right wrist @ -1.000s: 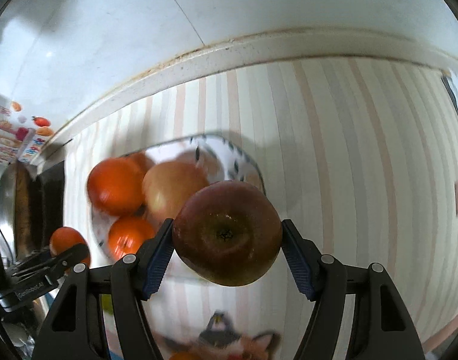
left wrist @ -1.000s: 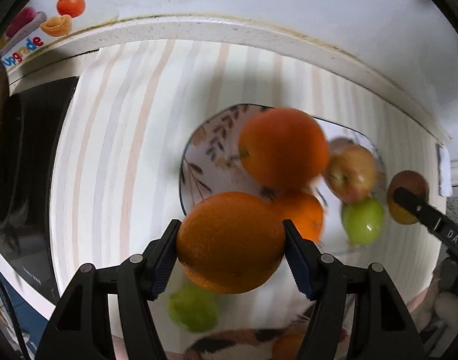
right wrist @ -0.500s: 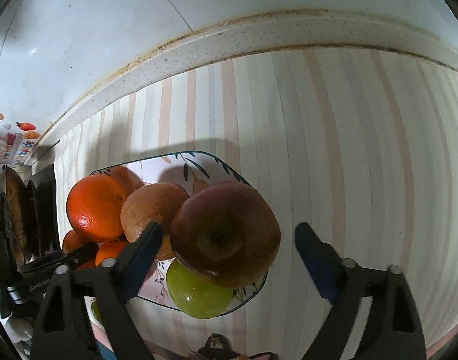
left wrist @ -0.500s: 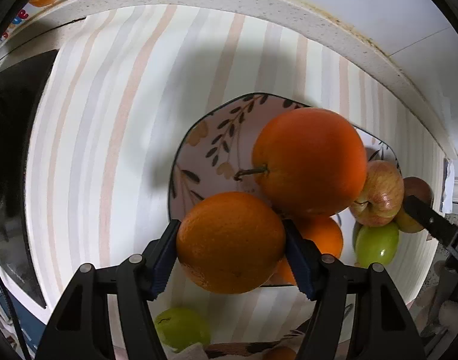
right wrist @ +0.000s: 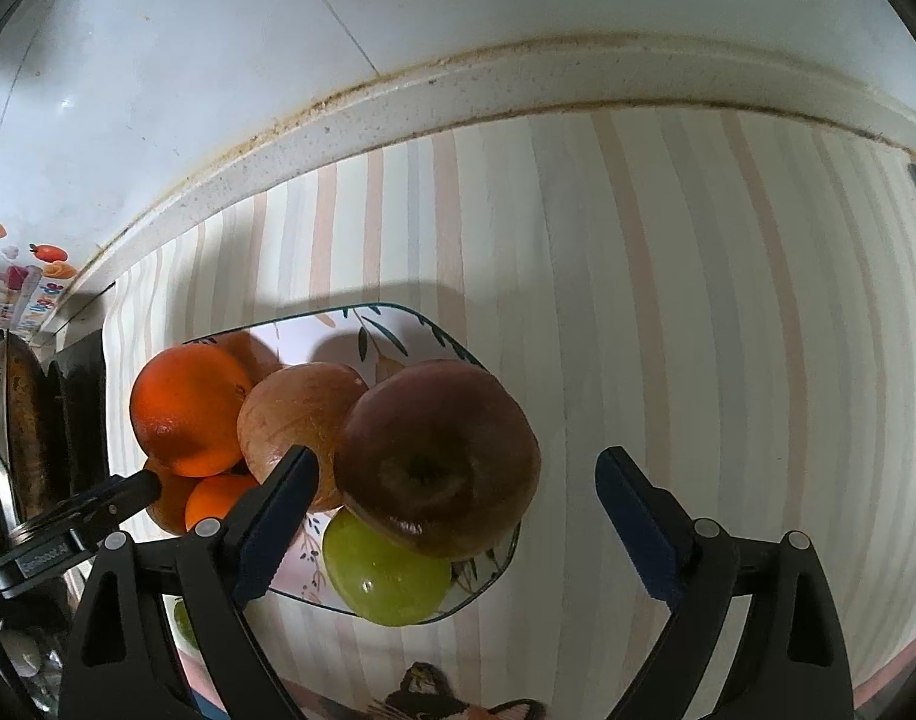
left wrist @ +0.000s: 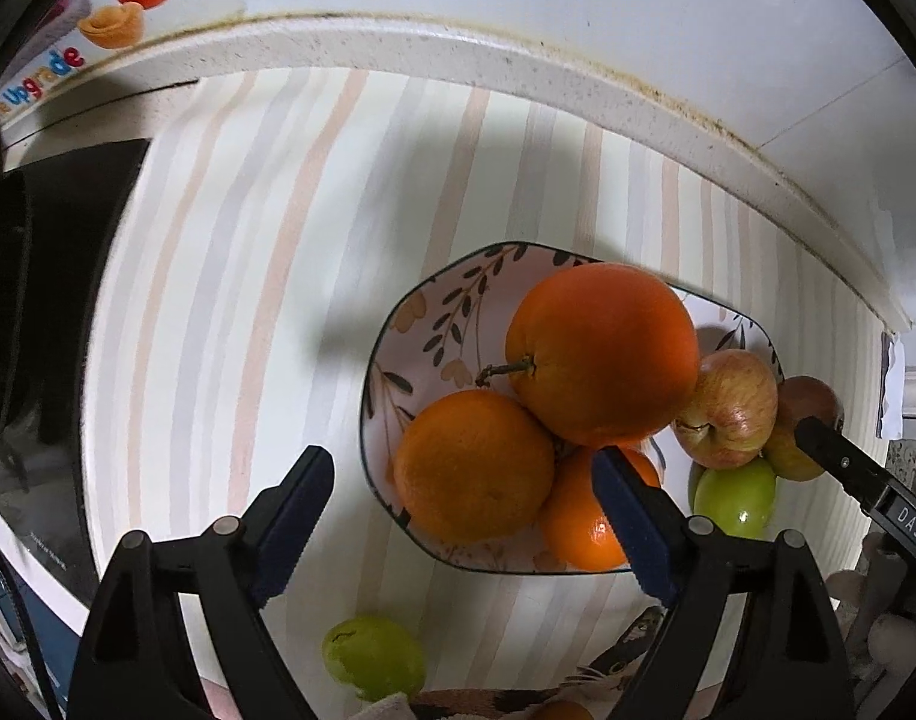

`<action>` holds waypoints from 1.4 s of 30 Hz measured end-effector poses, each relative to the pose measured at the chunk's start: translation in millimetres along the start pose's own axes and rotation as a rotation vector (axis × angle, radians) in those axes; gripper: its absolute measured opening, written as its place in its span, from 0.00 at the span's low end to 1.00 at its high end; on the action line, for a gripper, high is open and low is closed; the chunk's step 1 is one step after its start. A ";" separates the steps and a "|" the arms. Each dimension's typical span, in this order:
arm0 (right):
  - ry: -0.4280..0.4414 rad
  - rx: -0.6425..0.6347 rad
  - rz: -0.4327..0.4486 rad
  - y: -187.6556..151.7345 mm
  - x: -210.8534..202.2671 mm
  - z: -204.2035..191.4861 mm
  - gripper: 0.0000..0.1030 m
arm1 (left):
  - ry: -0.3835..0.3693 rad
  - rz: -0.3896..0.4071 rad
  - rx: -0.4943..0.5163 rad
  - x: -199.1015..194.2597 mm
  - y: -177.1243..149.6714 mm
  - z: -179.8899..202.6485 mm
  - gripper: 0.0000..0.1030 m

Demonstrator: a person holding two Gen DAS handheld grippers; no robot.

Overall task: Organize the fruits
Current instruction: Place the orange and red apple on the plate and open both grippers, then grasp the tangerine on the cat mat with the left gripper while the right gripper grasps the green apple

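Fruits crowd the plate [left wrist: 398,324] on the striped tabletop [left wrist: 248,276]: our left tongs [left wrist: 464,516] gape around an orange [left wrist: 473,465], our right tongs [right wrist: 452,498] stand wide beside a dark apple [right wrist: 437,459]. We fear that apple, perched on a green one [right wrist: 386,579] at the rim, could roll off if nudged.

Left gripper [left wrist: 464,516] has its blue-padded jaws spread wide, gripping nothing. Right ahead sits the leaf-patterned ceramic bowl [left wrist: 422,324] stacked with three round oranges [left wrist: 602,354], a red-yellow apple [left wrist: 731,408] and a green apple [left wrist: 734,498]. One small green fruit [left wrist: 374,657] lies loose on the striped tablecloth [left wrist: 266,276].
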State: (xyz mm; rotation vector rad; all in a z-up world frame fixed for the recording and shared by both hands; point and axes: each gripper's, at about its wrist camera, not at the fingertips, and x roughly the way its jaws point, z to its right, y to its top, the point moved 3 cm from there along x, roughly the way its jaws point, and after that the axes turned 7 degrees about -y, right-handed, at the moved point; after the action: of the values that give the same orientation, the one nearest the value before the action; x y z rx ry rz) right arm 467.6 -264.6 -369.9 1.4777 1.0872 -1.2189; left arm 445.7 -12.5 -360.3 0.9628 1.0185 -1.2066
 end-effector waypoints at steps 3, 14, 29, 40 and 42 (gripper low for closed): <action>-0.063 -0.032 0.050 -4.3 -16.0 -3.8 0.93 | 0.028 0.035 0.011 -12.5 -7.8 -0.6 0.85; -0.105 -0.114 0.102 -64.3 -63.9 -30.8 0.93 | 0.050 0.114 0.062 -50.2 -54.1 9.3 0.85; -0.083 -0.106 0.256 -133.2 -152.4 -37.4 0.93 | 0.046 0.245 0.167 -123.0 -121.2 26.6 0.85; -0.060 -0.098 0.351 -171.2 -215.9 -35.9 0.93 | 0.022 0.319 0.231 -165.1 -151.9 42.1 0.85; -0.043 -0.094 0.360 -176.8 -223.0 -36.4 0.93 | 0.015 0.322 0.234 -167.5 -154.8 43.1 0.85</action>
State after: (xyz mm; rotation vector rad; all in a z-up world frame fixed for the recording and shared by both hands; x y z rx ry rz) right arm 274.5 -211.1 -164.5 1.4901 0.7949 -0.9296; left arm 284.4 -27.3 -194.2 1.2671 0.7093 -1.0623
